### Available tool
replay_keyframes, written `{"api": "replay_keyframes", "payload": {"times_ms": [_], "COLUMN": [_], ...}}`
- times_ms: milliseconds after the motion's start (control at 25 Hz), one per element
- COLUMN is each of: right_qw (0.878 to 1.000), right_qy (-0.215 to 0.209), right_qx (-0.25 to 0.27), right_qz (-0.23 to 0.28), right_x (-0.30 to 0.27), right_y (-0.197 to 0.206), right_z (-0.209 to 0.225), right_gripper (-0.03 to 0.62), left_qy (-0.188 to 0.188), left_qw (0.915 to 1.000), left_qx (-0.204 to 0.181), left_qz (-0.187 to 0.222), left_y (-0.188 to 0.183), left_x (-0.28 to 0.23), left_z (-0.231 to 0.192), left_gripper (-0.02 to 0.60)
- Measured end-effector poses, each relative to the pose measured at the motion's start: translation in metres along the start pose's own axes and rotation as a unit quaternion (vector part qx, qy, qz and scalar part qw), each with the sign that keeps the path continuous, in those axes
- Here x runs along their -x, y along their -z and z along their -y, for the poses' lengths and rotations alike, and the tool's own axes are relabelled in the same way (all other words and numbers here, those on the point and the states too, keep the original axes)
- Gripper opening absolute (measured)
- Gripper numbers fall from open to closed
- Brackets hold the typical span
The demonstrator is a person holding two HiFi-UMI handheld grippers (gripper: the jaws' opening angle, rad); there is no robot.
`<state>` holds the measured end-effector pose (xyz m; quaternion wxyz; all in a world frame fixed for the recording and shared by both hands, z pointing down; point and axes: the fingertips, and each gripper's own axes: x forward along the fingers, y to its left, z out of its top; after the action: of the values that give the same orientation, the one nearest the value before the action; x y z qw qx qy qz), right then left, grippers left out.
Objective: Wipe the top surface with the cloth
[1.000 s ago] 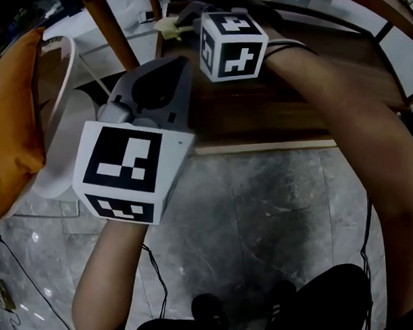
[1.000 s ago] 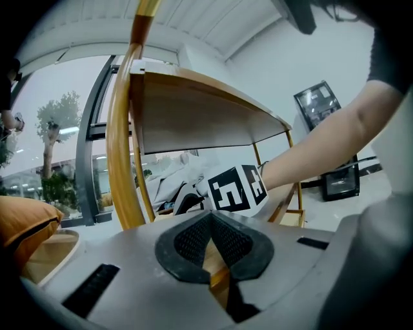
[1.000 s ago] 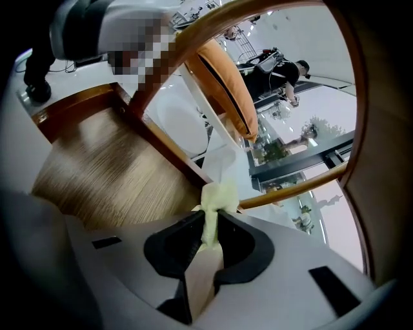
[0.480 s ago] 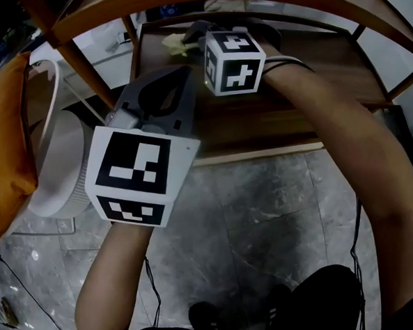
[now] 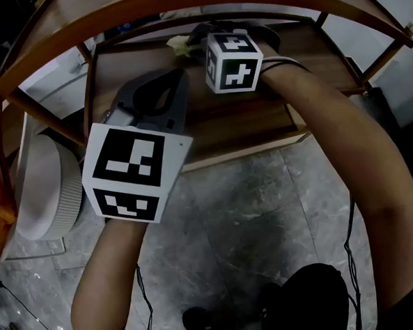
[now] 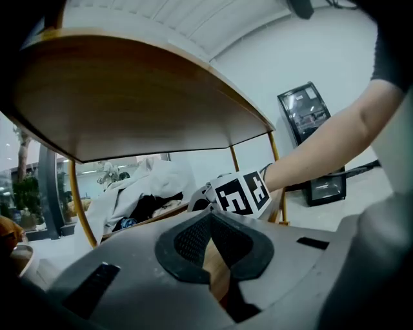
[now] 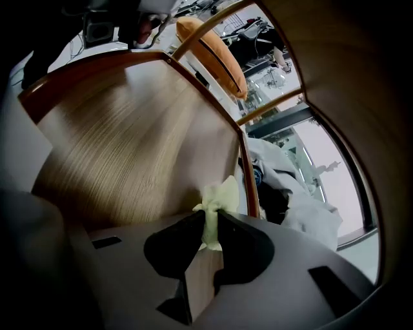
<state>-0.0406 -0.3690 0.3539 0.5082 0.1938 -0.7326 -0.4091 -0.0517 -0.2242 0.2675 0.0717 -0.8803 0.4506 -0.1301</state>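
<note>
The right gripper (image 5: 197, 34) reached in under the table's curved wooden top surface (image 5: 183, 3), over the far part of the lower shelf (image 5: 273, 115). Its fingers were clenched on a pale yellow-green cloth (image 7: 218, 196), and a bunched tuft of it stuck out past their tips toward the shelf's far left rim. From above, the cloth (image 5: 178, 45) showed just to the left of that gripper. I could not tell whether it was touching the wood.

The left gripper (image 5: 174, 75) hung over the near left part of the same shelf, near the right one but apart from it. Its fingers (image 6: 193, 235) were pressed together at the tips, with nothing between them.

On the grey stone floor (image 5: 251, 214), to the left of the table, stood a white ribbed round object (image 5: 44, 191). An orange cushion (image 7: 216, 45) lay beyond it. A heap of white fabric (image 6: 145, 187) lay past the table's far side.
</note>
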Motion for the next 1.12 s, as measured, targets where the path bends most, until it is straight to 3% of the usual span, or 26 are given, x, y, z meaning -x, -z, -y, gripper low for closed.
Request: {"api": "replay_keyframes", "payload": {"times_ms": [480, 1120], "right_qw": [0.997, 0.989], "right_qy": [-0.007, -0.003], "right_qx": [-0.019, -0.044], "right_qz": [-0.075, -0.141], "right_x": [0.039, 0.08], "right_y": [0.105, 0.202], "right_z": [-0.008, -0.008], "right_gripper": [0.066, 0.066], "left_qy": [0.041, 0.062], "left_qw": [0.999, 0.9974], "left_qx": [-0.015, -0.035], "left_qz": [0.005, 0.014], "left_y": [-0.017, -0.043], "left_x": [-0.039, -0.062], "left_z": [0.049, 0.079], "left_gripper": [0.012, 0.012]}}
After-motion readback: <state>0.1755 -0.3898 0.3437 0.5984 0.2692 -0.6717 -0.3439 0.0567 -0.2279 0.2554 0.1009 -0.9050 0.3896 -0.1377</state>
